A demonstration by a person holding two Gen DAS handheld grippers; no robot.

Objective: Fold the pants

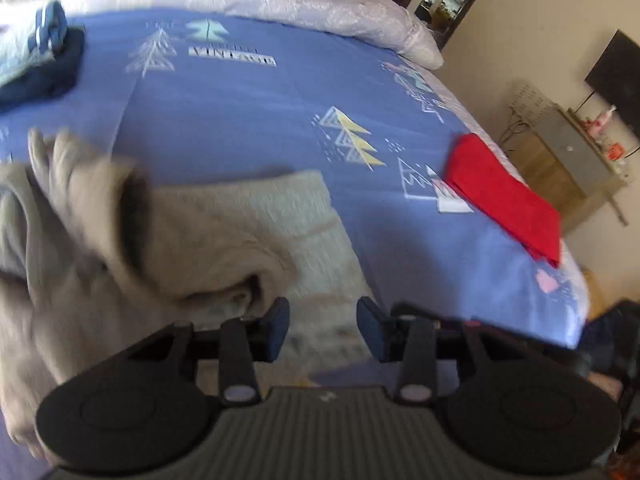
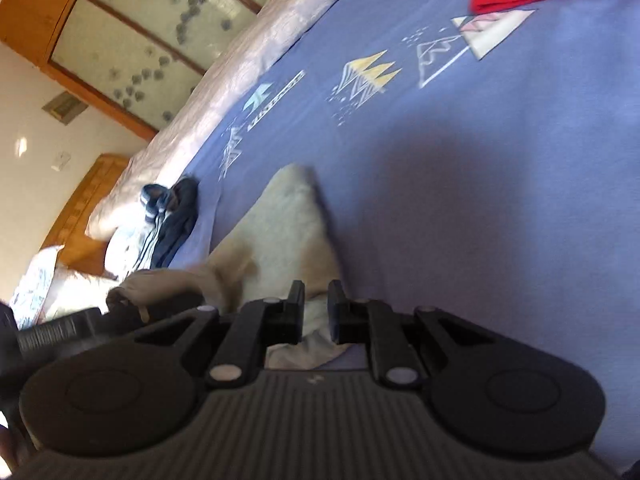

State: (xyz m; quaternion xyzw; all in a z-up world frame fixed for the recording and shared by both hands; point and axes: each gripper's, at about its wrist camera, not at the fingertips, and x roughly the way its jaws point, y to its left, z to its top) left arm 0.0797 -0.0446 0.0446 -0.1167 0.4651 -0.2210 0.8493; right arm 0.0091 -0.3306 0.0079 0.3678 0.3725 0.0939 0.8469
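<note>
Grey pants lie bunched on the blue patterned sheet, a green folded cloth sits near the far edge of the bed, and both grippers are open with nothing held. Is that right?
One detail is wrong: the folded cloth near the bed's far edge is red, not green, as the left wrist view shows. The grey pants do lie bunched on the blue patterned sheet, and the left gripper and right gripper are both open with nothing held.

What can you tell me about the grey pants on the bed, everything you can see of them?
The grey pants look like thick, fleecy sweatpants in pale grey-beige. They lie rumpled and partly folded on the blue sheet, one flat squared end pointing up the bed, the rest bunched in blurred folds. The left gripper is open just over them; the right gripper stands at their edge, fingers slightly apart.
</note>
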